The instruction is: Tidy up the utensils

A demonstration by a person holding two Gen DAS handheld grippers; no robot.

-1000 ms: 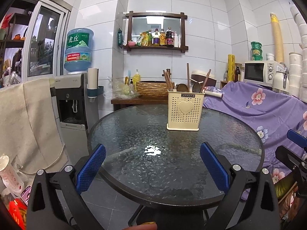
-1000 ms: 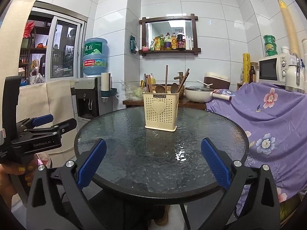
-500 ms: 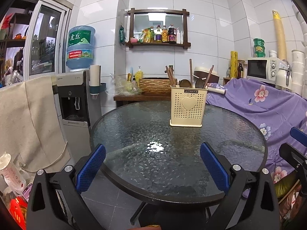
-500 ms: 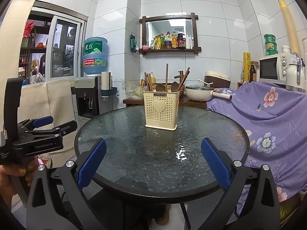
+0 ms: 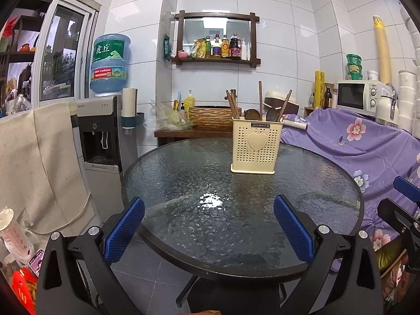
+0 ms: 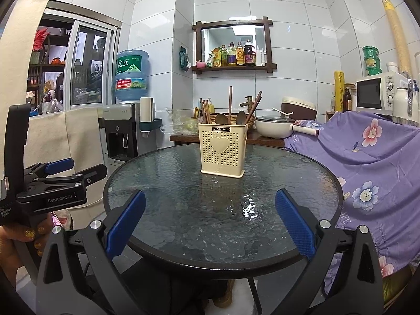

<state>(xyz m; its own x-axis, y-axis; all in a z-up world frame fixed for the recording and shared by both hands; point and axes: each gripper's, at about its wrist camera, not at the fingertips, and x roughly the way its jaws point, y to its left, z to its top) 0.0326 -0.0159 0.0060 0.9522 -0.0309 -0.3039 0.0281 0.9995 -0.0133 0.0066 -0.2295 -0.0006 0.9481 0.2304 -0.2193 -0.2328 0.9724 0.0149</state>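
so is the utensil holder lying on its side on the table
No, the utensil holder stands upright on the glass table, with spoons and chopsticks sticking up out of its top.

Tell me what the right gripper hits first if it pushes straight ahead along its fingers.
Probably the cream utensil holder on the glass table. The right gripper is open, and the holder stands almost dead ahead between its fingers, with bare glass before it. Height is hard to judge.

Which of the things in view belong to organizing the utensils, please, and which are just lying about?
Job: cream utensil holder; chopsticks; wooden spoons; glass table.
Lying about: water dispenser; microwave; white pan; floral cloth.
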